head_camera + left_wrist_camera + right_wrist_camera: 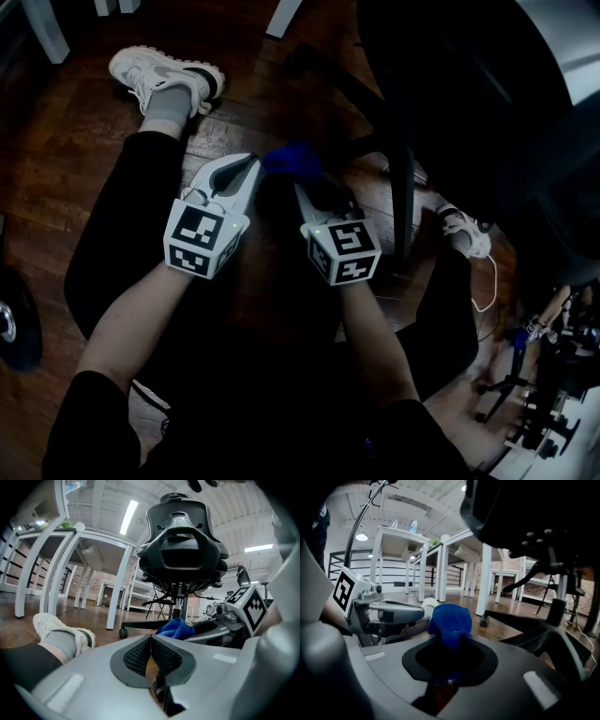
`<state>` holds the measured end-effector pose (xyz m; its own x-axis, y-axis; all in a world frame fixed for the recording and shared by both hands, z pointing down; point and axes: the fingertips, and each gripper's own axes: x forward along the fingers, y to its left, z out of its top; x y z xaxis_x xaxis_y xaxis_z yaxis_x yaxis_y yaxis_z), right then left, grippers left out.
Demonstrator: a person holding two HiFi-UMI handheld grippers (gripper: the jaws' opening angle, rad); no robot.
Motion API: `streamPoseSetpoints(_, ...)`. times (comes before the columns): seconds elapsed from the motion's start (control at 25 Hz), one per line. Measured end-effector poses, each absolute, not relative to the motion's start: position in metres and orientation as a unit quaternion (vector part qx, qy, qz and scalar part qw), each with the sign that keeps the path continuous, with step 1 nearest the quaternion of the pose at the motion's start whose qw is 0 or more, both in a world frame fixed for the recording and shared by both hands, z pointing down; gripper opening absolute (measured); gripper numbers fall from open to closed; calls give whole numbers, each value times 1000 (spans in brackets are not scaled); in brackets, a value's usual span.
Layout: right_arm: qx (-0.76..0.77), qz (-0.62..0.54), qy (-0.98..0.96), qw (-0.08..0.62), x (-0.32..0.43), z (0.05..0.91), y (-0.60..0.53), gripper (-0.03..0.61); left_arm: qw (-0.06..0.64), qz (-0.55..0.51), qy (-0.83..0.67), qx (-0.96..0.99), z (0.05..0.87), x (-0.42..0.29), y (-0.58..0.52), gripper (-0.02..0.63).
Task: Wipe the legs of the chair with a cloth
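Nearest us, our right gripper (pixel 449 641) clamps the blue cloth (pixel 450 620), the chair leg (pixel 515 617) lying crosswise just beyond to its right; our left gripper (pixel 151 639), clenched empty, sits farther off.

Layout, taken from the two hand-held grippers:

1. The left gripper (pixel 251 167) and right gripper (pixel 302 187) lie side by side over the floor (pixel 56 159), tips close together.
2. The cloth (pixel 292 158) sits between the right gripper's jaws and projects ahead of its tips, just right of the left gripper's tips.
3. The chair (pixel 459 84) stands ahead and to the right of the right gripper. One chair leg (pixel 403 202) runs just beside that gripper's right flank.
4. A shoe (pixel 164 75) rests on the floor ahead and left of the left gripper.
5. A second shoe (pixel 466 234) lies right of the chair leg.
6. Table legs (pixel 56 569) stand well ahead of the left gripper, left of the chair.
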<state>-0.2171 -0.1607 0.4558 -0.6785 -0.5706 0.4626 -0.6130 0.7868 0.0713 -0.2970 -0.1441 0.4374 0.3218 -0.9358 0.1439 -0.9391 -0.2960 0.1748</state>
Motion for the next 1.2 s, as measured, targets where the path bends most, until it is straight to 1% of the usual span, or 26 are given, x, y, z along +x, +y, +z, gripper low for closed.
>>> streamPoseSetpoints(0.12, 405, 51, -897, 171, -161, 436, -187, 83, 106, 7, -572, 813, 428, -284, -147, 5)
streamPoseSetpoints(0.24, 493, 84, -858, 116, -97, 430, -222, 83, 95, 11, -562, 822, 420, -270, -147, 5)
streamPoseSetpoints(0.32, 532, 116, -833, 96, -66, 438, -245, 83, 90, 16, -553, 828, 420, -261, -144, 5)
streamPoseSetpoints(0.4, 547, 142, -821, 83, -52, 448, -262, 83, 84, 31, -545, 834, 426, -253, -141, 5)
streamPoseSetpoints(0.56, 528, 146, -832, 82, -68, 458, -272, 83, 78, 74, -536, 837, 451, -249, -134, 5)
streamPoseSetpoints(0.84, 453, 149, -873, 103, -119, 471, -240, 83, 113, 77, -550, 824, 469, -261, -140, 5)
streamPoseSetpoints(1.08, 383, 105, -904, 161, -161, 489, -193, 83, 138, 80, -579, 799, 477, -277, -142, 5)
streamPoseSetpoints(1.2, 366, 106, -910, 164, -178, 494, -178, 83, 154, 66, -593, 787, 476, -287, -143, 5)
